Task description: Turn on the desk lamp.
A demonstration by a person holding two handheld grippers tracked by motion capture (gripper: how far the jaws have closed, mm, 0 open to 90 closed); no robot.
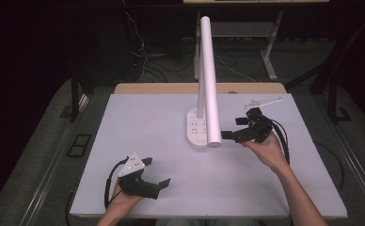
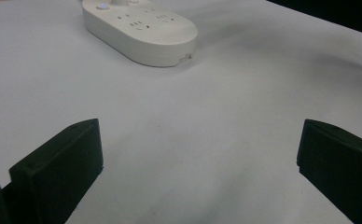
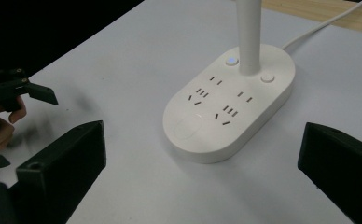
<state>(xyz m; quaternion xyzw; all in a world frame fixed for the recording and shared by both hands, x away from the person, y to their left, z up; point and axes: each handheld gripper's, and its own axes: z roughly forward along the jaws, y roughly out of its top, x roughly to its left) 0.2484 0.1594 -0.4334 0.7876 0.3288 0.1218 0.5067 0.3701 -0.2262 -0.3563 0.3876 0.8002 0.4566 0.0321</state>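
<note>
I can read no words, brand names or numbers anywhere. The lamp base (image 3: 230,109) in front of my grippers carries only socket slots, a small lit button (image 3: 231,61) and a plain round button (image 3: 267,78), none with a legible mark. The faint oval outline near its front edge is too pale for me to make out.

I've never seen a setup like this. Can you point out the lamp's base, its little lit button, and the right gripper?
Lamp base (image 3: 226,116), right gripper view, flat top among the sockets.
Lit button (image 3: 232,60), right gripper view, its glowing centre.
Right gripper (image 1: 228,135), high view, between its fingertips.
</note>
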